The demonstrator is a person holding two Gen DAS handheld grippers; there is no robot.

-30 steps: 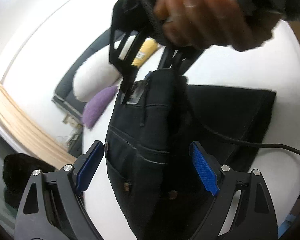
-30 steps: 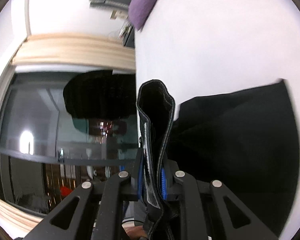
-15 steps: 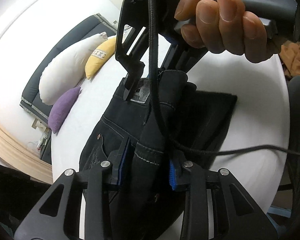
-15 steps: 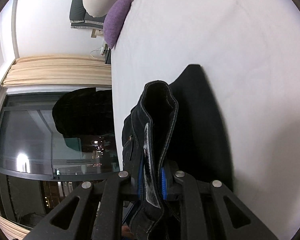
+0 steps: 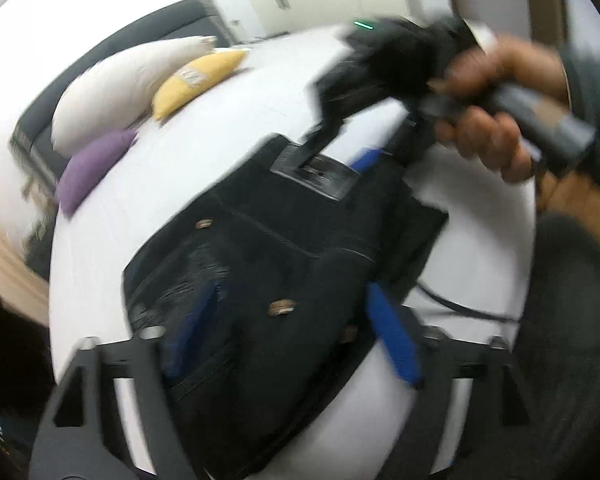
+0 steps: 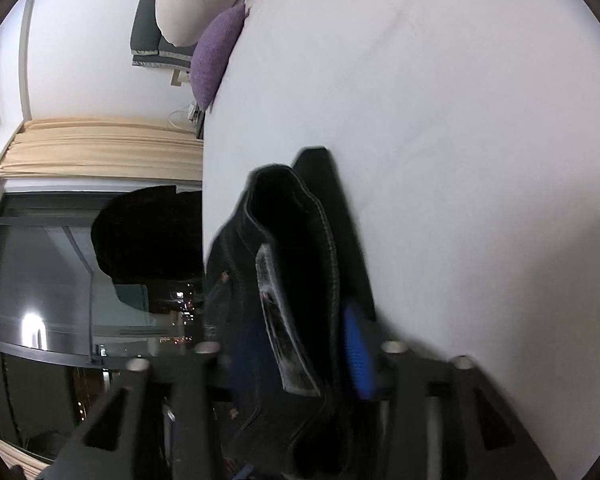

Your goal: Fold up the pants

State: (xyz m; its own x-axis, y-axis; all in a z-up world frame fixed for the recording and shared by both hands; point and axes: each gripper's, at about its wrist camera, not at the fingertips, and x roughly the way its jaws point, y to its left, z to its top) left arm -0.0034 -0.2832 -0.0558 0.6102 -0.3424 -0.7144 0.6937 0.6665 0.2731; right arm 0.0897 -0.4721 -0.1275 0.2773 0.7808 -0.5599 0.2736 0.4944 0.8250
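Note:
Black jeans (image 5: 280, 232) lie folded on the white bed (image 5: 172, 168), waistband and leather patch at the far end. My left gripper (image 5: 292, 336) hovers over the near end; its jaws are opening, and the blue pads (image 5: 391, 344) stand wide apart with loose denim between them. A hand (image 5: 487, 128) holds my right gripper (image 5: 339, 152) over the waistband patch. In the right wrist view the waistband of the jeans (image 6: 300, 240) stands up between the jaws of the right gripper (image 6: 300, 356), which are opening, and the blue pad (image 6: 355, 352) is clear of the cloth.
White (image 5: 120, 92), yellow (image 5: 196, 80) and purple (image 5: 88, 168) pillows lie at the head of the bed. A black cable (image 5: 459, 308) trails over the sheet on the right. A dark window (image 6: 60, 280) and a beige curtain (image 6: 100, 148) are beyond the bed's left edge.
Half a second ago both grippers were shut on the jeans; now both sets of jaws have spread. The jeans have sunk lower onto the bed, and the left view has swung.

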